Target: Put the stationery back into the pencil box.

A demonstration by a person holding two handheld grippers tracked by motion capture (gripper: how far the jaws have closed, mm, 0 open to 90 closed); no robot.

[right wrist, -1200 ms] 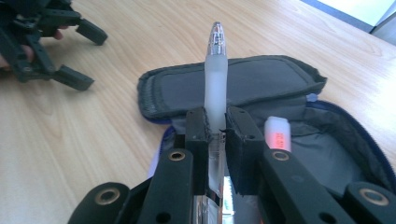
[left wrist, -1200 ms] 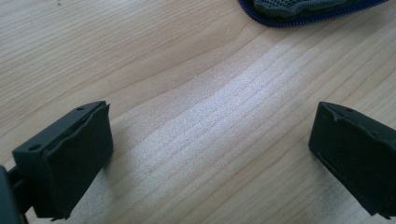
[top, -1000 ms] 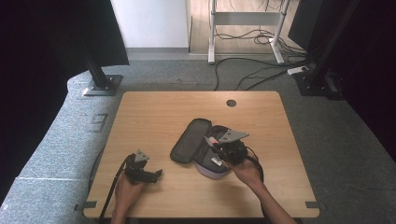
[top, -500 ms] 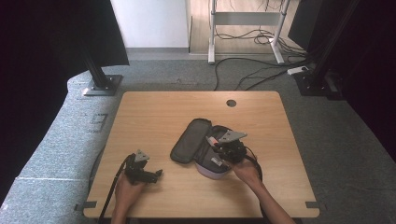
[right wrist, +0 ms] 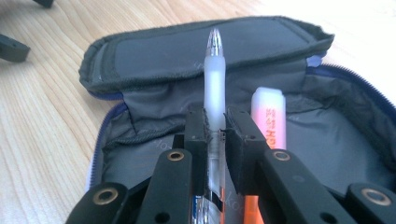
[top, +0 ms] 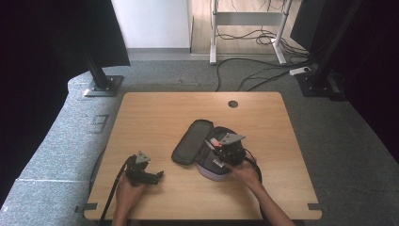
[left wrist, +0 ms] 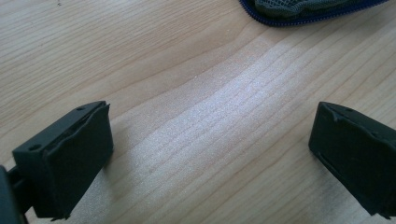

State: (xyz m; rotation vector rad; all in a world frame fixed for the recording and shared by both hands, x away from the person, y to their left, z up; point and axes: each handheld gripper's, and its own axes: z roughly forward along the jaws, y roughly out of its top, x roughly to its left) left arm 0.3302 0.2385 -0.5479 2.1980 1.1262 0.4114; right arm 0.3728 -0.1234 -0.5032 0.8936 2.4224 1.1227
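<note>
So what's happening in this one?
A person is packing an open pencil case on the wooden table. The right gripper is shut on a clear pen, held over the case, where an orange highlighter already lies. The left gripper rests open on the table, holding nothing.

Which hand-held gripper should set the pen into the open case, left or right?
Right. The right hand-held gripper is already shut on the translucent white pen, over the open dark fabric case. The left hand-held gripper is open over bare wood, off to the side.
</note>
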